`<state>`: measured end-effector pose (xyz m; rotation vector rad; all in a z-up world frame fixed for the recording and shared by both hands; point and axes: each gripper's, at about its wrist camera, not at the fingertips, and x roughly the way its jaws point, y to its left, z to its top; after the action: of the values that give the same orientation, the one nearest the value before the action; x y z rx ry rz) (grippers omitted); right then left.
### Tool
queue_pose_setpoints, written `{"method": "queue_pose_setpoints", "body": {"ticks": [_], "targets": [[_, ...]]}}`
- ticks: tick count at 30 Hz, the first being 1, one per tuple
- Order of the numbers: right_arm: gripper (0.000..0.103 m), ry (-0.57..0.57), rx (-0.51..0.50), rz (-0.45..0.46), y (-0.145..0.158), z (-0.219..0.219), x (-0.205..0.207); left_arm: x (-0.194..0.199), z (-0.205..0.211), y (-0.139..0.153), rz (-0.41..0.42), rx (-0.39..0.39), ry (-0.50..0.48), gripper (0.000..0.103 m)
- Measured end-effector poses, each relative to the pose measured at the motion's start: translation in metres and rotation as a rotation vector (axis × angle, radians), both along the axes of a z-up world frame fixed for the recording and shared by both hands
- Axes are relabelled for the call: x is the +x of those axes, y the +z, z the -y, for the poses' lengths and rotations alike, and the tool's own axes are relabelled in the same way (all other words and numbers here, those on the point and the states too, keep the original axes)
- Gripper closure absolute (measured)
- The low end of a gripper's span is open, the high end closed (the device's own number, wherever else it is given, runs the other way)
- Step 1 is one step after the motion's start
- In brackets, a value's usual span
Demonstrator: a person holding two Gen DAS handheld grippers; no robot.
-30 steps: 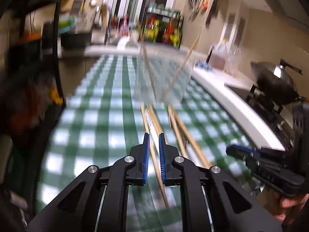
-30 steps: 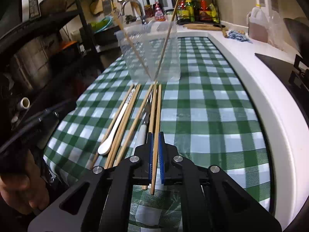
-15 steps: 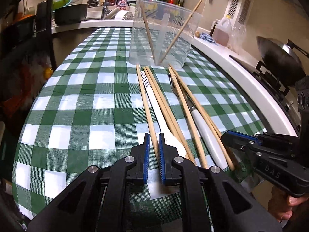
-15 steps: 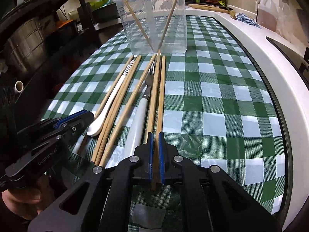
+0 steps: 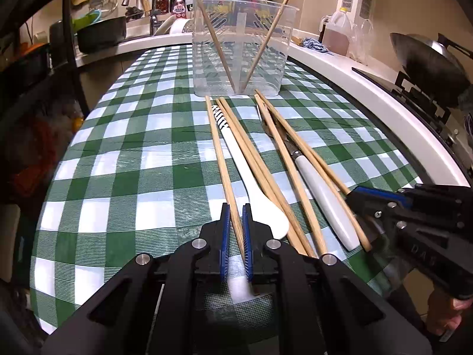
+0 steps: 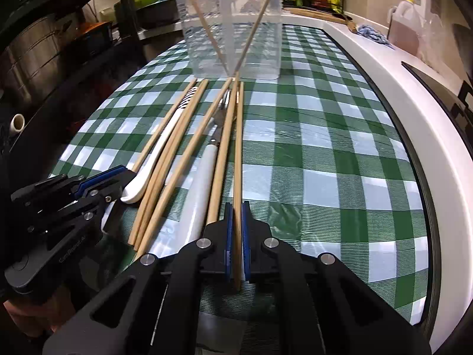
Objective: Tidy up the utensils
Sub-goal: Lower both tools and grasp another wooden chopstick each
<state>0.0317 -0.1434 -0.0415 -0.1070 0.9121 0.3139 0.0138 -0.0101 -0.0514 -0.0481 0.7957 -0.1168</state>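
Pinching one chopstick (image 5: 220, 148) apiece, left claw (image 5: 235, 227) and right claw (image 6: 237, 227); two more chopsticks in the tub (image 5: 204, 14).

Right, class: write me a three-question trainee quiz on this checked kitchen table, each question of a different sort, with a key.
1. True or false: the clear plastic tub already holds two wooden chopsticks leaning apart.
2. What are the left tongs shut on? A) the white long-handled spoon B) the leftmost wooden chopstick C) the white-handled fork
3. Fill in: the right tongs are shut on the ______ chopstick of the row, seen from the right wrist.

Key: 1 true. 2 B. 3 rightmost wooden chopstick.
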Motion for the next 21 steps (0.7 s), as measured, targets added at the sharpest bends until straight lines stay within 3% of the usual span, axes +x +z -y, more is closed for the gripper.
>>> {"method": "queue_pose_setpoints", "body": {"ticks": [8, 21], "targets": [[0.097, -0.098, -0.012, 0.006, 0.001, 0.021, 0.010, 0.003, -0.025, 0.001, 0.002, -0.003, 0.064, 0.096], [0.094, -0.107, -0.040, 0.030, 0.000, 0.018, 0.008, -0.003, -0.023, -0.003, 0.046, 0.033, 0.097, 0.096]]}}
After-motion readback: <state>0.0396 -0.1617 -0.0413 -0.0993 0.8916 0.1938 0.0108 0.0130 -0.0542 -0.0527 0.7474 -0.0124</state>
